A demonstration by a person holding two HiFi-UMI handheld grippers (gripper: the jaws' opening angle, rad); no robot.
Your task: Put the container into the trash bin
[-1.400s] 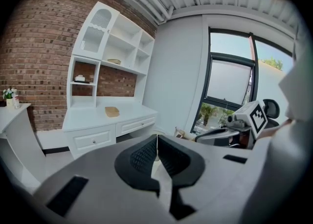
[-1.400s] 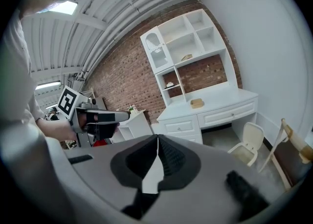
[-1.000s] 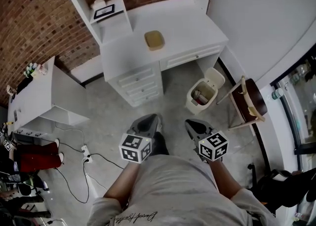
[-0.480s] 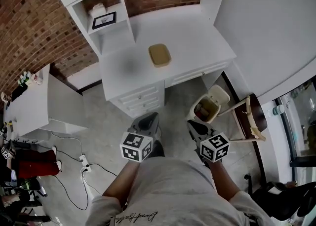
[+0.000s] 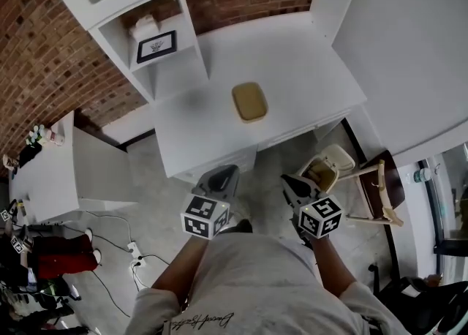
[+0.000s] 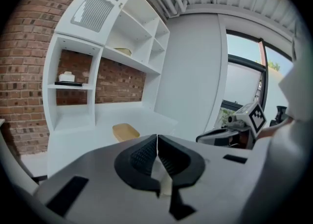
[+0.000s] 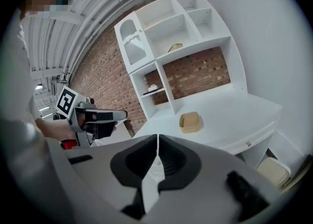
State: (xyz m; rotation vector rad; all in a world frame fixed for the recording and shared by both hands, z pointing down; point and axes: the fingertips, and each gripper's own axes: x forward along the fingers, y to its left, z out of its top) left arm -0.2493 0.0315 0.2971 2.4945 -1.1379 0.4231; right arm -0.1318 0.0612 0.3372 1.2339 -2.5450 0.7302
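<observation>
The container [image 5: 249, 101] sits alone near the middle of the table [image 5: 292, 70], a bit toward the front edge, and nothing's touching it yet. It's a tan, shallow, rounded tub, and I can't tell if anything's in it. Both the left hand-held gripper [image 5: 227, 171] and the right hand-held gripper [image 5: 287, 178] hang short of the front edge, jaws pressed together with nothing in them. I'd open the right one wide before reaching in, pinch a side wall at the rim and keep it level. The trash bin [image 5: 335, 159] is on the floor off the table's front right corner, lid open, something brownish inside.
</observation>
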